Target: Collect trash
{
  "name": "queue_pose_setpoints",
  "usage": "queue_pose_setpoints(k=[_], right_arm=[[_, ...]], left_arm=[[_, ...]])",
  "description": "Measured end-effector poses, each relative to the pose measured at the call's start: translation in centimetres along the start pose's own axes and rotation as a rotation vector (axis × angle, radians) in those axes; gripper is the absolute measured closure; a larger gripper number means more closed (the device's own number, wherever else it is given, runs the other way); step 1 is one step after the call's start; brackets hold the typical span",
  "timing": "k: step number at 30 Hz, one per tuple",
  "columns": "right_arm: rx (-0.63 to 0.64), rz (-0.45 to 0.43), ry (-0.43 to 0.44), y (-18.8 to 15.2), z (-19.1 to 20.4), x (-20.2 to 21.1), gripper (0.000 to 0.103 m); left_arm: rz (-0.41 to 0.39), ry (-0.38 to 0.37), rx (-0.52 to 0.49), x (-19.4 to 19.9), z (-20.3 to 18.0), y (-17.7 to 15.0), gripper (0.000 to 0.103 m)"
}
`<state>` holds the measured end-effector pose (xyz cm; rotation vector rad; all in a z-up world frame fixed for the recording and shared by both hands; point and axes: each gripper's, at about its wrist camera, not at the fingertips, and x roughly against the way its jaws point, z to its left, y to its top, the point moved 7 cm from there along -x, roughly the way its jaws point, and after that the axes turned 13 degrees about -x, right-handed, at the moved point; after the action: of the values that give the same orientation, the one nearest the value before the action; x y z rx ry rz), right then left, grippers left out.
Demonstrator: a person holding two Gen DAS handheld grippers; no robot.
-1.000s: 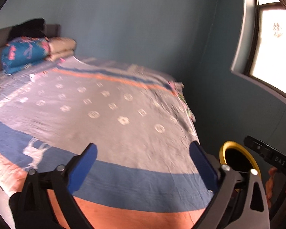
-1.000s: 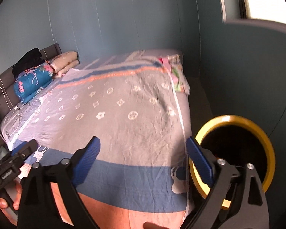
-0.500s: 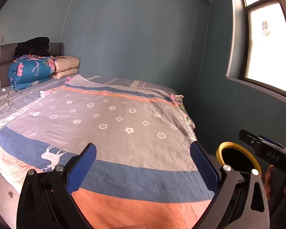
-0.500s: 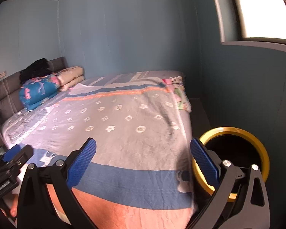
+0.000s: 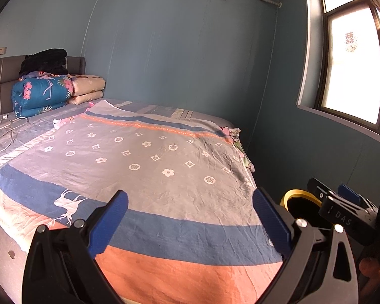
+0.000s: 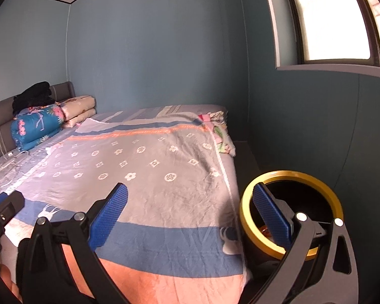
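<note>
Search step in hand: left claw [image 5: 190, 217] and right claw [image 6: 190, 215] both spread wide, empty, raised over bed [image 5: 144, 177]. Yellow-rimmed trash bin [image 6: 291, 210] on floor beside bed's right edge. No trash discernible on blanket; next move likely calls for locating piece.

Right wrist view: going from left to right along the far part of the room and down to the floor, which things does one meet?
Black clothes pile → blue floral quilt → beige folded quilt → crumpled floral cloth at the bed's far right edge → yellow-rimmed trash bin on the floor.
</note>
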<state>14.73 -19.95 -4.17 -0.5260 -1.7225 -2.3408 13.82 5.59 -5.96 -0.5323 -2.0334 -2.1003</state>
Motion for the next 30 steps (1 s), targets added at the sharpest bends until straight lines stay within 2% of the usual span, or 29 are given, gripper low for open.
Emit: queue_pose_setpoints(k=[30], right_arm=[[-0.019,0.055,-0.023,-0.8,-0.5,-1.9,0.008]], left_arm=[[0.015,-0.009,0.014,-1.2,0.3,-0.3,0.008]])
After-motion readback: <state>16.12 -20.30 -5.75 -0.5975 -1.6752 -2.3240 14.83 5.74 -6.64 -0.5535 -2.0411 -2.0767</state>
